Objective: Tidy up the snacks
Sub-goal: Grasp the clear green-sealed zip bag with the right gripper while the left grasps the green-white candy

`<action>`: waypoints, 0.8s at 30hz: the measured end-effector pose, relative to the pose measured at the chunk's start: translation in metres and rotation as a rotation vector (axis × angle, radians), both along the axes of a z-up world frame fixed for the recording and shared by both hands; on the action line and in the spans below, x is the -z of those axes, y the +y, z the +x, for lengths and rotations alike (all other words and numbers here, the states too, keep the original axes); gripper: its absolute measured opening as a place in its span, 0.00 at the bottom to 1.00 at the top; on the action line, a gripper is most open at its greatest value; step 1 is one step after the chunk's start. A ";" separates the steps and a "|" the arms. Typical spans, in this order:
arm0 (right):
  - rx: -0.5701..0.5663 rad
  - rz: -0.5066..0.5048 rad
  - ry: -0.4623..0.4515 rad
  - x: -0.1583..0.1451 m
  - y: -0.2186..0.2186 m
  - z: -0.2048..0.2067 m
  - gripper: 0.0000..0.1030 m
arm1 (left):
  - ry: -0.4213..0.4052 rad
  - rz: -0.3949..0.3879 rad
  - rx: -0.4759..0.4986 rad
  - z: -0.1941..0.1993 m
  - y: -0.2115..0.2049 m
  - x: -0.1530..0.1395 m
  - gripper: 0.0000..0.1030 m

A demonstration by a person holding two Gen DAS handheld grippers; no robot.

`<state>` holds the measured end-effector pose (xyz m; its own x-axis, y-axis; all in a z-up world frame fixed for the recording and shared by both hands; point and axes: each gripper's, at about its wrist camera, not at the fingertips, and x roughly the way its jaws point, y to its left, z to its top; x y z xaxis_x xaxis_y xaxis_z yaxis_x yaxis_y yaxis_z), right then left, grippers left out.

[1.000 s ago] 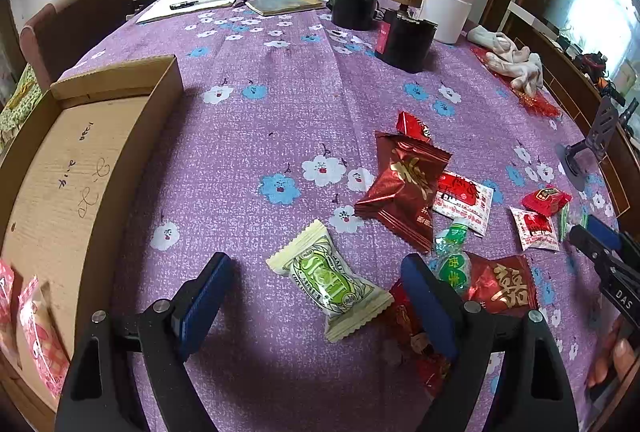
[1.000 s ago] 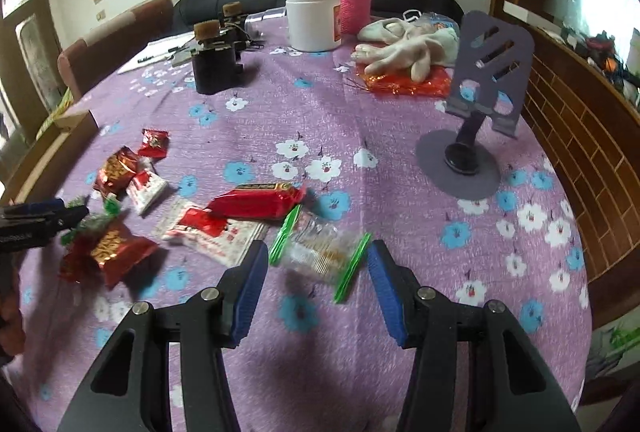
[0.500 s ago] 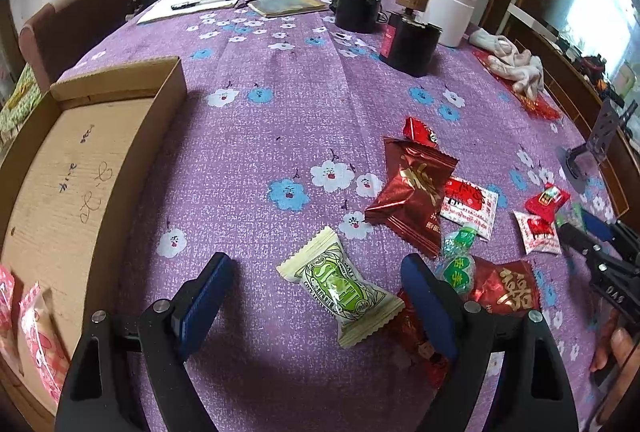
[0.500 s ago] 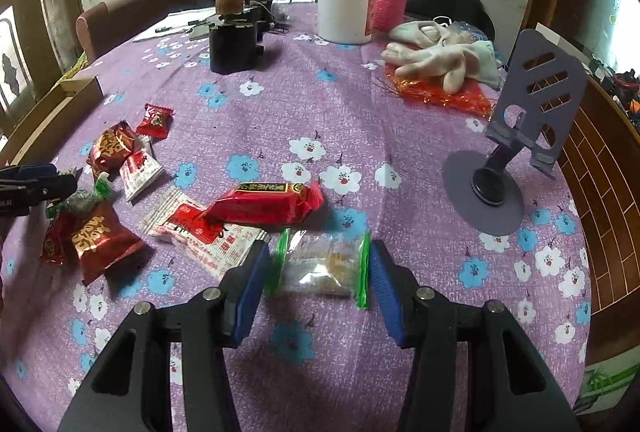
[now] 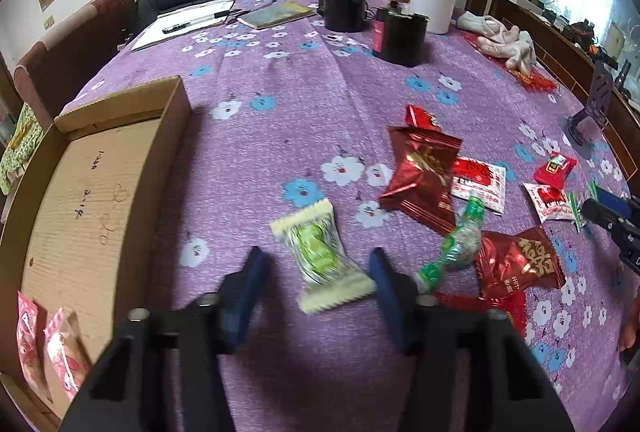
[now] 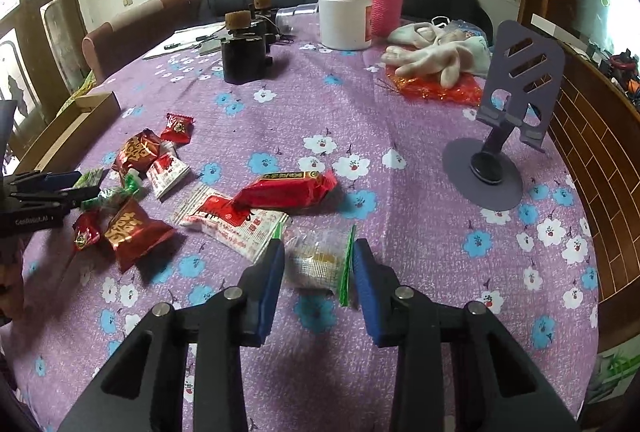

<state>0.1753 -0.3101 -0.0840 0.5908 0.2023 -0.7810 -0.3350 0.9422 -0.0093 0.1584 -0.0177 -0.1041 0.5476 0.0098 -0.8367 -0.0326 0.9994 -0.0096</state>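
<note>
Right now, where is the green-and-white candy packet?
In the left wrist view, the green-and-white candy packet lies on the purple tablecloth between the open left hand-held gripper's fingers, right of the cardboard box.

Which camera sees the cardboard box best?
The left wrist view. There the cardboard box fills the left side, open, with its handwritten floor and two pink packets inside. The right wrist view catches only a far corner and side wall of it at the left edge, nothing of the inside.
</note>
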 end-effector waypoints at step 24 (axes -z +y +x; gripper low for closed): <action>-0.006 0.028 -0.003 -0.004 -0.001 -0.004 0.27 | -0.021 -0.019 0.033 -0.008 0.008 -0.008 0.34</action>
<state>0.1715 -0.3110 -0.0801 0.5922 0.2274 -0.7730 -0.3403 0.9402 0.0159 0.1503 -0.0099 -0.0962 0.5646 -0.0241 -0.8250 0.0010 0.9996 -0.0286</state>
